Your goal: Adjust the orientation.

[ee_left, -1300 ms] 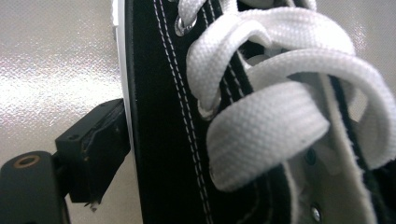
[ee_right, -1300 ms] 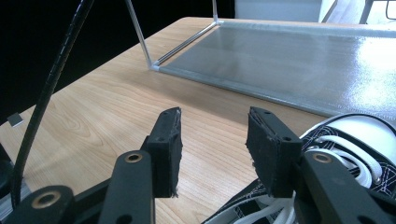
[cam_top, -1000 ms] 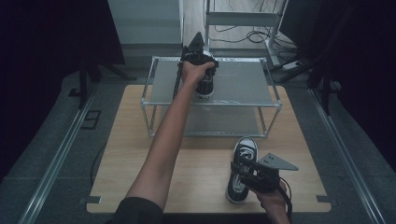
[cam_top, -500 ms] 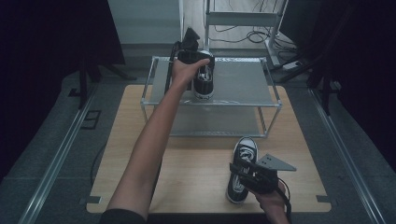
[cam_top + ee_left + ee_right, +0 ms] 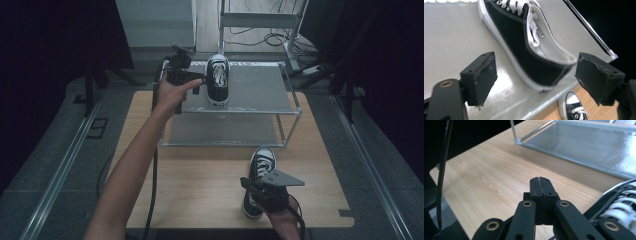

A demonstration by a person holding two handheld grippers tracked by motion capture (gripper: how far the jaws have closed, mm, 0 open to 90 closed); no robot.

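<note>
A wooden table (image 5: 200,185) fills the middle of the scene, and on its far half stands a metal rack (image 5: 260,92) with two grey shelves. On the top shelf, toward the left, a black sneaker (image 5: 218,79) with white laces sits upright, its toe pointing to the near edge. A second black sneaker (image 5: 258,172) lies on the table near the right front, its toe toward the rack. The left gripper (image 5: 192,80) is held just left of the shelf sneaker at the rack's far left corner; its jaws have just been closing but stand apart, and in the left gripper view the shoe's heel (image 5: 549,72) lies beyond them, touching neither pad. The right gripper (image 5: 541,182) rests low over the table beside the near sneaker's laces (image 5: 621,207), its jaws pressed fully together with nothing between them.
</note>
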